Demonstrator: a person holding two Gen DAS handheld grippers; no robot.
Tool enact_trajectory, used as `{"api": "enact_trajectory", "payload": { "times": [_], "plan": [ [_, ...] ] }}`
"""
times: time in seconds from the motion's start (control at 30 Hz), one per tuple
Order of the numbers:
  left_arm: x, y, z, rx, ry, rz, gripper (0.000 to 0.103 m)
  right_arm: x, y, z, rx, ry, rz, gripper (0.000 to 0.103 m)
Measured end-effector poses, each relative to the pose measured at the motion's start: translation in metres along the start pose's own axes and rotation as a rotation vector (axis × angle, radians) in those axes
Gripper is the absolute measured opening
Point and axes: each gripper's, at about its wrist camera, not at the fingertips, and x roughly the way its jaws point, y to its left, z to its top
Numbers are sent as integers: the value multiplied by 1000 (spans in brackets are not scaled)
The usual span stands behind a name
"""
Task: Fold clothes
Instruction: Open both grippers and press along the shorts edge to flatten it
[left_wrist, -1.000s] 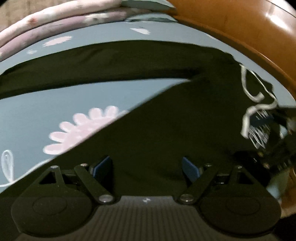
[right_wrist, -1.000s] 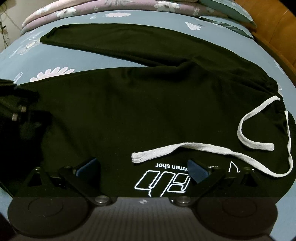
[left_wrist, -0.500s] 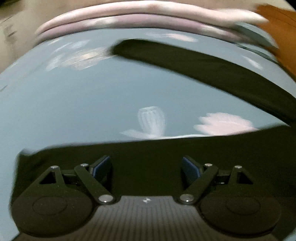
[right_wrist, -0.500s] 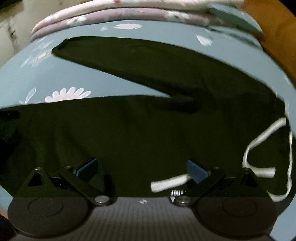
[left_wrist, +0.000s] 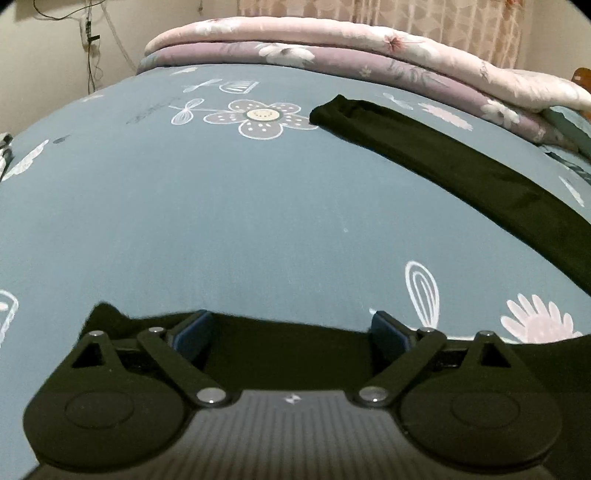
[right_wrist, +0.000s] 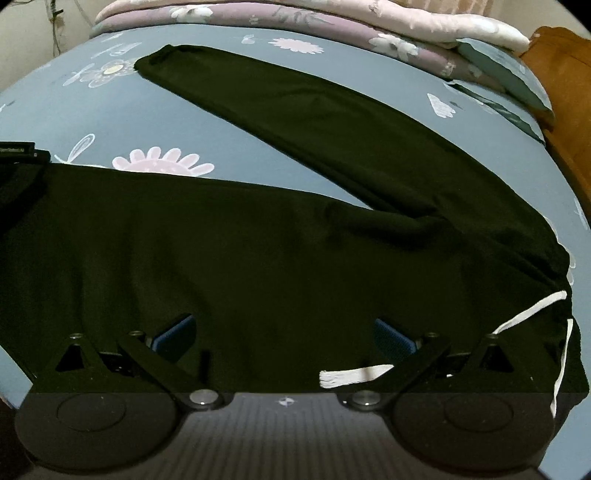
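Observation:
Black trousers lie spread in a V on the blue flowered bed sheet. The far leg runs from its cuff at the top centre down to the right. My left gripper hovers over the cuff end of the near leg; its jaws are opening, with the fabric lying under them and neither pad pressing it. My right gripper stands open above the upper part of the near leg, beside the white drawstring. The left gripper shows at the left edge of the right wrist view.
Folded pink and mauve quilts are stacked along the far side of the bed. A blue pillow and a brown wooden headboard are at the right. A wall with hanging cables is at the far left.
The left gripper has swung left along the near leg, from the waist end to the cuff end, and its jaws stand slightly wider. The right gripper has drawn back; the white logo has left its view.

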Motion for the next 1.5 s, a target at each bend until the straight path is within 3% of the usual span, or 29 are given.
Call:
{"api": "enact_trajectory", "payload": {
  "times": [0.27, 0.57, 0.73, 0.9, 1.07, 1.3, 1.5],
  "plan": [
    [-54, 12, -25, 71, 18, -26, 93, 12, -6, 8, 5, -14, 12, 103],
    [-53, 52, -54, -83, 108, 74, 93, 42, -3, 8, -1, 94, 43, 103],
    [-58, 54, -46, -105, 76, 61, 92, 49, -15, 3, 91, 121, 91, 103],
    [-49, 34, -26, -37, 20, -36, 93, 49, -13, 1, 91, 119, 76, 103],
    [-20, 38, -18, -54, 62, -35, 92, 50, -13, 0, 106, 115, 70, 103],
    [-27, 42, -12, -29, 25, 19, 92, 51, -14, 1, 117, 124, 76, 103],
    [-40, 17, -5, 73, 24, -67, 92, 53, -12, 0, 124, 115, 65, 103]
  ]
}}
